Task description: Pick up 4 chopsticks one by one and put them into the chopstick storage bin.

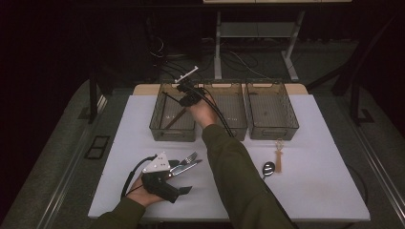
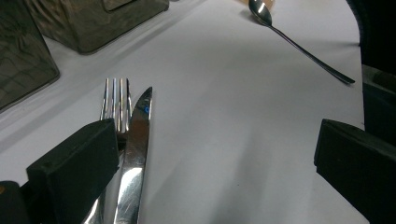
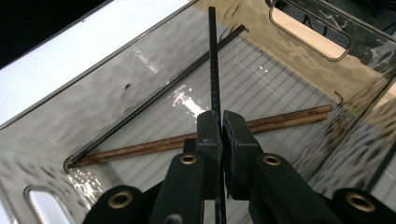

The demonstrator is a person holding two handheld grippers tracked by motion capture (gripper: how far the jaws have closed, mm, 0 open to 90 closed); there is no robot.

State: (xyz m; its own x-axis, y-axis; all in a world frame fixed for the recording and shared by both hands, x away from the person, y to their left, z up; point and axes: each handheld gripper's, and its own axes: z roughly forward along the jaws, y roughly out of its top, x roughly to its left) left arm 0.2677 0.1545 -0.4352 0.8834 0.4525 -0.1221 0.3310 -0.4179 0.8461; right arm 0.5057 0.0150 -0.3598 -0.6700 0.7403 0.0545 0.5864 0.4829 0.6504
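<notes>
My right gripper (image 3: 221,126) is shut on a thin black chopstick (image 3: 213,70), which it holds over the inside of the leftmost clear bin (image 1: 157,130). On that bin's floor lie another black chopstick (image 3: 159,95) and a pair of brown wooden chopsticks (image 3: 280,119). In the high view the right gripper (image 1: 184,101) reaches into this bin from the right. My left gripper (image 1: 187,179) rests near the table's front left, jaws wide open (image 2: 215,154). A fork (image 2: 116,100) and a knife (image 2: 137,135) lie side by side against its left jaw, not gripped.
Two more clear bins (image 1: 229,125) (image 1: 272,131) stand in a row to the right at the back of the white table (image 1: 325,157). A spoon (image 1: 268,168) and a small wooden utensil (image 1: 279,153) lie at the table's right middle. Cables trail behind the table.
</notes>
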